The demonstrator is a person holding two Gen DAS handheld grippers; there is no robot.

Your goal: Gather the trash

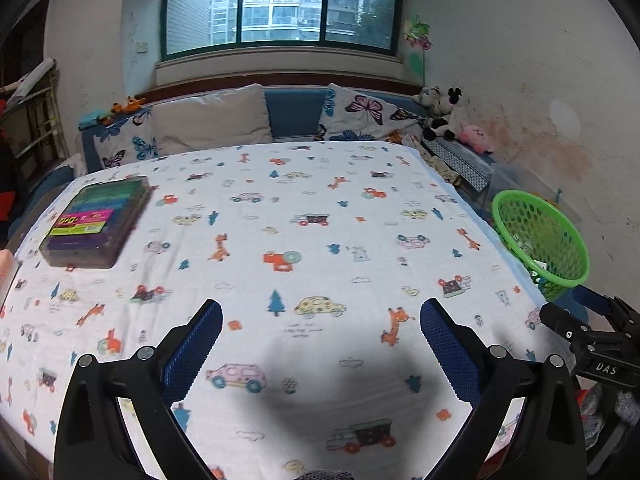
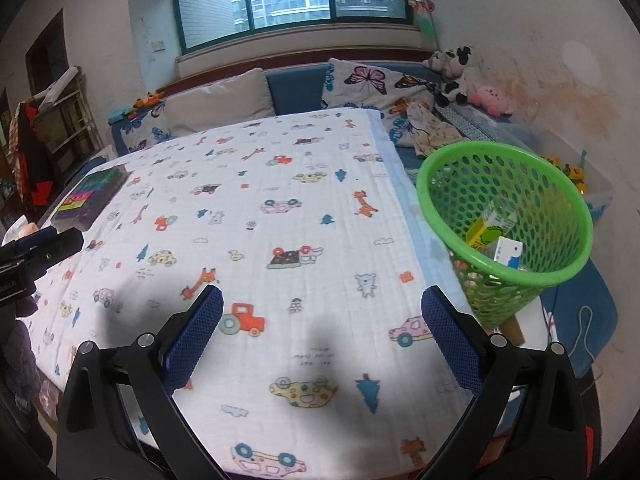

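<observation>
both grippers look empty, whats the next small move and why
Probably pull both back and stop: the left gripper and right gripper are open and empty, the cartons sit in the green basket, and only a crayon case remains on the tablecloth.

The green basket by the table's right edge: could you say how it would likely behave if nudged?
The green basket looks like thin perforated plastic, so probably light. It narrows toward its base and leans, so a push may well tip it. The cartons inside would likely shift or spill.
</observation>
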